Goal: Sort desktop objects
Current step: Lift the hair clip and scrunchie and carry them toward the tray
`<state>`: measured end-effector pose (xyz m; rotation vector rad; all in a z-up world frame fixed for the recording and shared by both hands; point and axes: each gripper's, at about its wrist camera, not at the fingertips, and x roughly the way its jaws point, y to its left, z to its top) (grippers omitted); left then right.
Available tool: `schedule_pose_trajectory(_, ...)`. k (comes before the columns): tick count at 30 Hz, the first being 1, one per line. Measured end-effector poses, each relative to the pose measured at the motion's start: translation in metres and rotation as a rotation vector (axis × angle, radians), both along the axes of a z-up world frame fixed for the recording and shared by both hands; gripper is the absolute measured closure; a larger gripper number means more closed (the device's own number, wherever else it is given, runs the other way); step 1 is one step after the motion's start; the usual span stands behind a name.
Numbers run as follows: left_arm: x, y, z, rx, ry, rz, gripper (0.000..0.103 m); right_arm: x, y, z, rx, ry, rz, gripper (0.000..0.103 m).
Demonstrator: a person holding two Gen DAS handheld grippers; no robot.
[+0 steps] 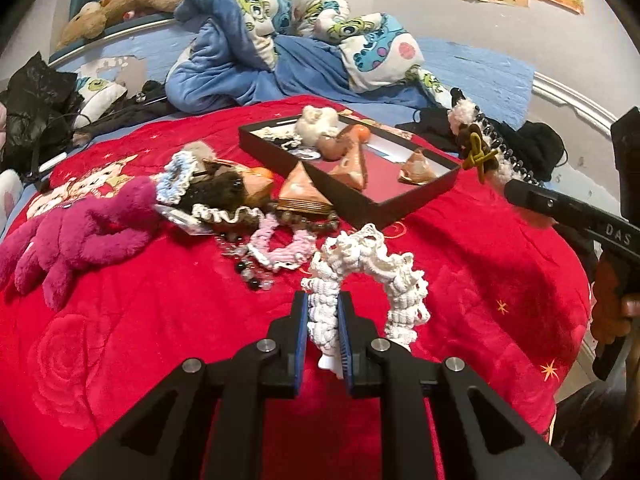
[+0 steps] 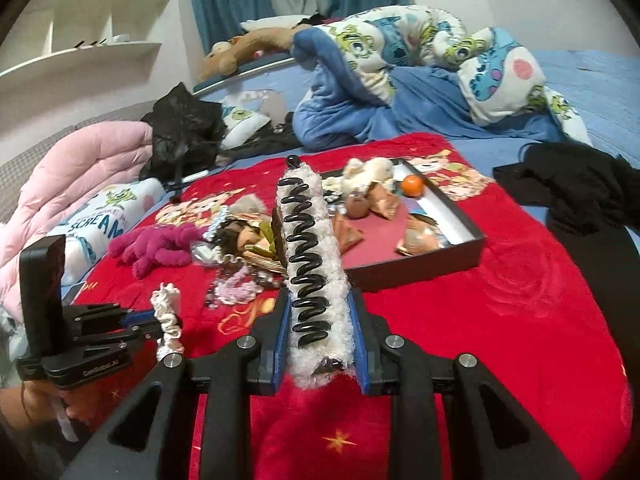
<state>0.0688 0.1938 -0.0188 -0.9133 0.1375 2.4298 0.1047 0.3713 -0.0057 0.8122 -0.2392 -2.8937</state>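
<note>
My left gripper (image 1: 323, 312) is shut on a white crocheted scrunchie (image 1: 372, 276) and holds it above the red blanket; it also shows in the right wrist view (image 2: 168, 322). My right gripper (image 2: 318, 308) is shut on a fuzzy white hair clip with a black spiral (image 2: 310, 256), seen too in the left wrist view (image 1: 486, 148). A black tray (image 1: 416, 196) lies beyond with paper wedges, an orange ball (image 2: 413, 185) and a cream plush (image 1: 318, 120) inside. A pile of scrunchies and beads (image 1: 256, 240) lies left of the tray.
A magenta plush toy (image 1: 76, 236) lies left of the pile. Black clothes (image 2: 576, 192) lie at the right of the bed. A blue cartoon blanket (image 1: 304, 40) and brown plush (image 1: 120, 8) lie behind. Pink quilt (image 2: 60, 168) at left.
</note>
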Motion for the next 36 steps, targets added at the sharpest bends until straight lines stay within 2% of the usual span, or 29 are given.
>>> schedule_pose_trajectory(7, 0.006, 0.011, 0.005, -0.015, 0.000, 0.015, 0.088, 0.007, 0.016, -0.002, -0.015, -0.005, -0.026, 0.077)
schedule_pose_trajectory(11, 0.008, 0.017, 0.009, -0.023, 0.023, 0.043, 0.088, 0.014, 0.019, -0.002, -0.026, 0.027, -0.003, 0.077)
schedule_pose_trajectory(17, 0.011, 0.028, 0.004, -0.035, 0.025, 0.031, 0.088, 0.022, 0.023, -0.003, -0.025, 0.051, 0.006, 0.077)
schedule_pose_trajectory(28, 0.011, 0.034, 0.004, -0.007, 0.013, -0.019, 0.088, 0.015, 0.033, -0.002, -0.051, 0.039, -0.022, 0.077)
schedule_pose_trajectory(36, -0.003, 0.039, 0.011, 0.019, -0.009, -0.003, 0.088, 0.006, 0.035, 0.002, -0.051, -0.001, -0.067, 0.077)
